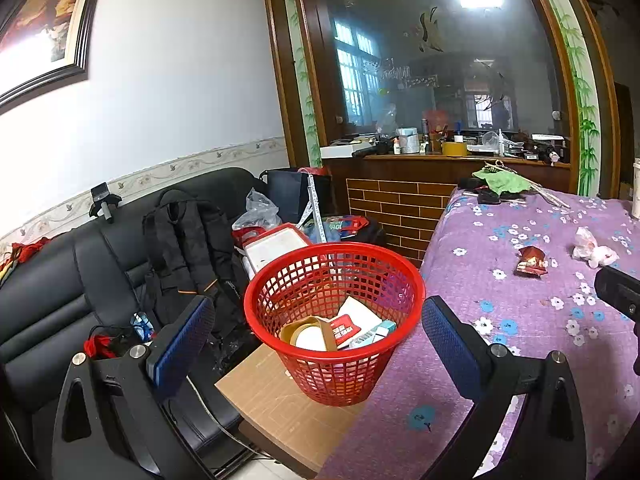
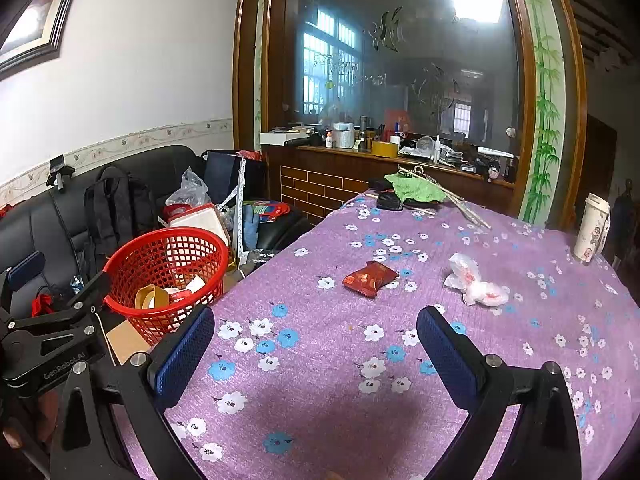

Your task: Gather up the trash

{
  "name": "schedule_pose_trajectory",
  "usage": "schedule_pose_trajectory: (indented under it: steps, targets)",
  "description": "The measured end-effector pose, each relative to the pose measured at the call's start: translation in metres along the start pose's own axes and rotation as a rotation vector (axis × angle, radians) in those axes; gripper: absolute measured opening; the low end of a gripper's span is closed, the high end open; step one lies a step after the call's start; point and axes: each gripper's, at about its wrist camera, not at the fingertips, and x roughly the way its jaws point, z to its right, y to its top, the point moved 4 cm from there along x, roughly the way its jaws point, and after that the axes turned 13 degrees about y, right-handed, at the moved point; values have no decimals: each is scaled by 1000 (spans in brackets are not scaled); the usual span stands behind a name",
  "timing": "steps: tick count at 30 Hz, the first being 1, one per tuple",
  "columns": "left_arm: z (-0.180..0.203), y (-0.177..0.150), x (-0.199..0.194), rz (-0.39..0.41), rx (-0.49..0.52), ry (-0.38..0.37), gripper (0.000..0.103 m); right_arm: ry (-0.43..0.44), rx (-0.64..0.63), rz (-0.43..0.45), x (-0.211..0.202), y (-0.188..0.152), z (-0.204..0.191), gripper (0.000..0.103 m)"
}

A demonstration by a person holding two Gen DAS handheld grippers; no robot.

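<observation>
Blue-padded fingers on both grippers are spread wide with nothing between them. Left gripper hangs right in front of the red basket, which sits on a brown cardboard box just off the left edge of the table with its purple flowered cloth. Basket already has stuff in it: a roll of brown tape, a red and white packet and a small light-blue box. Right gripper hovers over the near part of the table, pointing toward the two bits of trash further out. That's a red snack wrapper around the middle of the cloth, and a crumpled white plastic bag to its right, the two a bit apart. A white tumbler stands at the far right edge, and a green cloth with some sticks lies at the far end. Left of the basket there's a black sofa with a black backpack on it.
</observation>
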Motion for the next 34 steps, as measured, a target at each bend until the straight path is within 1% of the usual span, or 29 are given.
schedule_pose_trajectory:
  steps: [19,28,31,33,34]
  targets:
    - [4,-3,0,-5,9,-6,103,0,4,-6,1,-3,2,102]
    - [15,-2,-5,7,46,-16,103,-4,11,-9,1,-6,4,103]
    - [17,0,-5,-1,55,-25,103,-6,18,-10,0,-7,6,103]
    - [23,4,-7,5,73,-30,103,-15,37,-10,-2,-7,12,103]
    - [29,6,-9,6,92,-44,103,-15,58,-14,-4,-7,18,103]
